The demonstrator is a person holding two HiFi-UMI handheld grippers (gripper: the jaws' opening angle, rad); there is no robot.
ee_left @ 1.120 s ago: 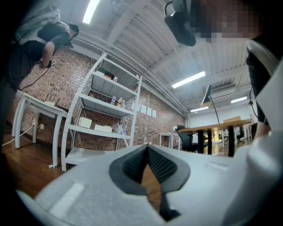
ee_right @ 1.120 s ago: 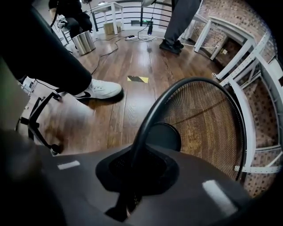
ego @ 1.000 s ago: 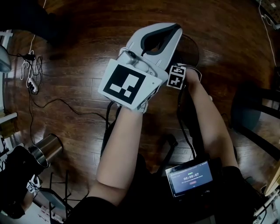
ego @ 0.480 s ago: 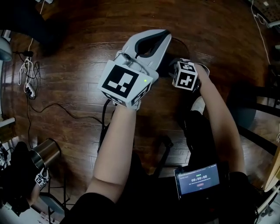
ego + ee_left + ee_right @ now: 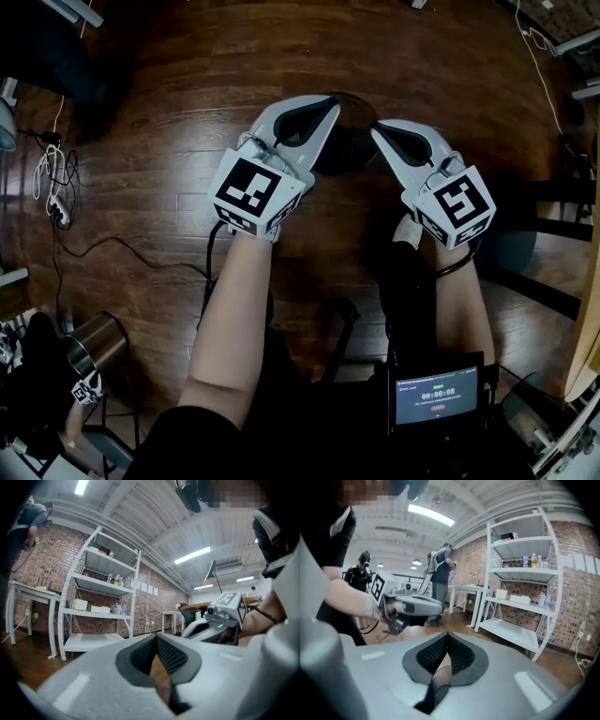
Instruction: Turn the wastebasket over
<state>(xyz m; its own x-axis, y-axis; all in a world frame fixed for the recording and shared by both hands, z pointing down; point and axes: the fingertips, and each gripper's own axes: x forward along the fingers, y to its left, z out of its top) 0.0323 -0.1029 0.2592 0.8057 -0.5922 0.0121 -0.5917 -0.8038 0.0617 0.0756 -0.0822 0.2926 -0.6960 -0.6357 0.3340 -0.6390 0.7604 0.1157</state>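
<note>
The wastebasket (image 5: 349, 142) is a dark round mesh bin on the wooden floor, seen from above and partly hidden by both grippers. My left gripper (image 5: 325, 103) hangs over its left rim with its jaws shut and nothing between them. My right gripper (image 5: 379, 128) is over its right rim; its jaws have just been closing and are now shut on nothing. Neither gripper touches the bin. In the left gripper view the left gripper (image 5: 156, 636) points level, and the right gripper (image 5: 212, 620) is beside it. Mesh (image 5: 440, 677) shows below the right gripper (image 5: 447, 633).
A steel cup (image 5: 94, 339) stands at the lower left. Cables and a power strip (image 5: 54, 192) lie on the floor at left. A dark chair (image 5: 534, 246) is at right. A white shelf rack (image 5: 96, 602) stands by the brick wall. A person (image 5: 439, 581) stands farther off.
My right gripper has come up from low beside the bin to the height of the left one, and now points forward. The left gripper has sunk slightly.
</note>
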